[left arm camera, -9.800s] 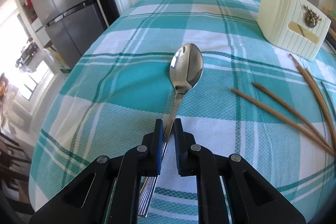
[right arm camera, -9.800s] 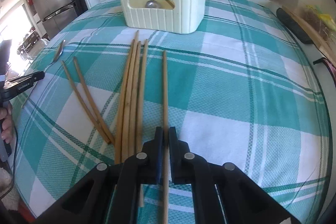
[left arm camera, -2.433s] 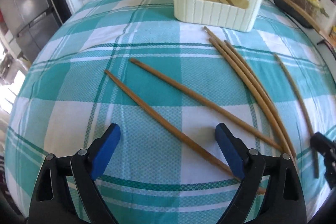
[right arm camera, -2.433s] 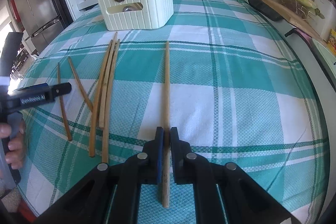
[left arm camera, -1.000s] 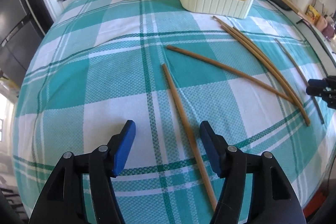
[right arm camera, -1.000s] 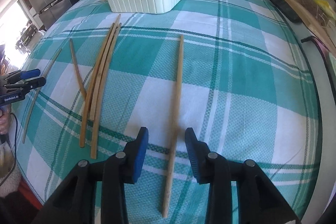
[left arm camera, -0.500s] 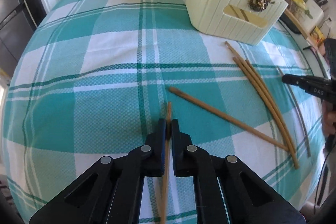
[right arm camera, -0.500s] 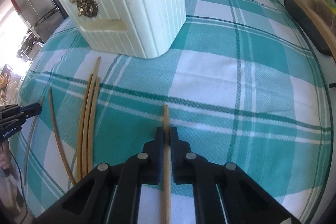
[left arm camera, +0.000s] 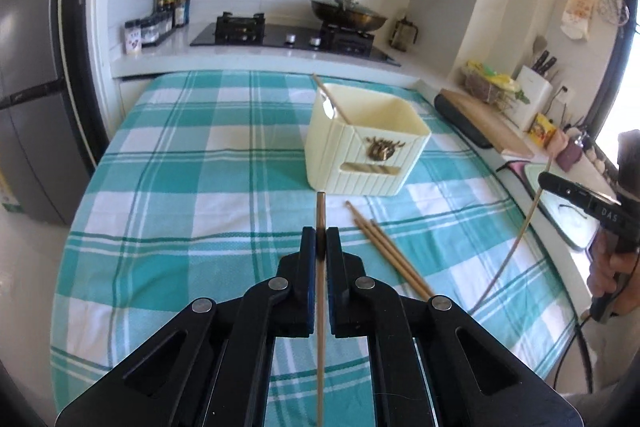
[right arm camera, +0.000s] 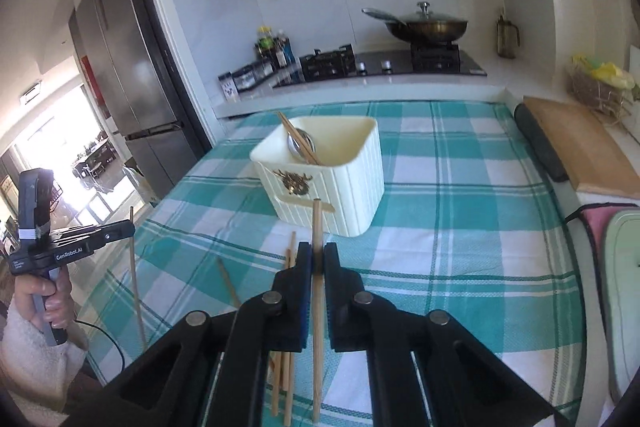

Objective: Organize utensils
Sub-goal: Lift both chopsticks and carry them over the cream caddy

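My left gripper (left arm camera: 320, 239) is shut on a wooden chopstick (left arm camera: 320, 207), held in the air above the checked cloth and pointing at the cream utensil holder (left arm camera: 360, 155). My right gripper (right arm camera: 317, 259) is shut on another chopstick (right arm camera: 317, 223), also lifted and facing the holder (right arm camera: 332, 187). A spoon (right arm camera: 300, 145) and a chopstick lean inside the holder. Several loose chopsticks (left arm camera: 384, 251) lie on the cloth in front of it. Each wrist view shows the other gripper at its edge with a chopstick hanging from it.
A wooden cutting board (right arm camera: 580, 147) and a dark roll lie along the right edge of the table. A pale green tray (right arm camera: 624, 287) sits at the near right. Behind the table are the stove with a wok (left arm camera: 348, 13), spice jars and a fridge (right arm camera: 120, 67).
Both grippers went from open over the cloth to shut, each on one chopstick. Both then rose with the chopsticks off the table, and the views tilted up toward the holder and stove.
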`<state>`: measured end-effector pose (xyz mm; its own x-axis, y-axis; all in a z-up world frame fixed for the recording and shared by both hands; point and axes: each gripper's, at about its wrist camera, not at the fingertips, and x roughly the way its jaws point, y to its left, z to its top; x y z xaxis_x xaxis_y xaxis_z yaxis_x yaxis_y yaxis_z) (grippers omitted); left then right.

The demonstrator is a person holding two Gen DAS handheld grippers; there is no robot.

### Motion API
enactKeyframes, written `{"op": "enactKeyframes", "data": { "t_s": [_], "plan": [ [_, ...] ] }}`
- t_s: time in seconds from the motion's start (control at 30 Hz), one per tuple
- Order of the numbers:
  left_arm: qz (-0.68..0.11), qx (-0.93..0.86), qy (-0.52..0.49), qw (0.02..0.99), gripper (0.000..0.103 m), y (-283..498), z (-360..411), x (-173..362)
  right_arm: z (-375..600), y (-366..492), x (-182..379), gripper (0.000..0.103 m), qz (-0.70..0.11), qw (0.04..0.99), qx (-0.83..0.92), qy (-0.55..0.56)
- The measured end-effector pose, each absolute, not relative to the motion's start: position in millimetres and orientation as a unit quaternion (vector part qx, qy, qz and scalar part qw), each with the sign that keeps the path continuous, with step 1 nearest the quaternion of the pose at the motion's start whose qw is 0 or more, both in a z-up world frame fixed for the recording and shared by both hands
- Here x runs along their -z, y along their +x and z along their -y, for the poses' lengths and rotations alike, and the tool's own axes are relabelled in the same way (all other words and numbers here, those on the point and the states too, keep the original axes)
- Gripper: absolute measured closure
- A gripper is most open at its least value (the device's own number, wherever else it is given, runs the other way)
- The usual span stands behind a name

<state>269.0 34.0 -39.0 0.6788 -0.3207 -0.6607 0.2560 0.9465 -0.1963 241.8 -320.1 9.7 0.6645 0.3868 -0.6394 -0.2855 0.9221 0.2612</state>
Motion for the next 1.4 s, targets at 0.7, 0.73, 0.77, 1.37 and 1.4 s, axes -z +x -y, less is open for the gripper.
{"op": "enactKeyframes", "data": {
  "t_s": [0.7,0.73,0.77,1.37,1.4],
  "plan": [
    [-0.263,0.170,-0.060,0.948,0.100,258,-35,-46,292,213,-92,0.097,-0.252,0.951,-0.180,0.015],
    [-0.260,0.170,-0.060,0.949,0.100,261,-35,-49,292,216,-94,0.097,-0.250,0.951,-0.180,0.013],
    [-0.258,0.169,-0.061,0.949,0.100,264,-34,-52,292,219,-95,0.097,-0.250,0.952,-0.179,0.011],
    [-0.168,0.130,-0.077,0.974,0.100,392,7,-102,279,303,-140,0.097,-0.137,0.979,-0.152,-0.007],
    [-0.178,0.130,-0.080,0.972,0.100,401,9,-96,278,312,-136,0.097,-0.134,0.980,-0.149,-0.003]
  ]
}}
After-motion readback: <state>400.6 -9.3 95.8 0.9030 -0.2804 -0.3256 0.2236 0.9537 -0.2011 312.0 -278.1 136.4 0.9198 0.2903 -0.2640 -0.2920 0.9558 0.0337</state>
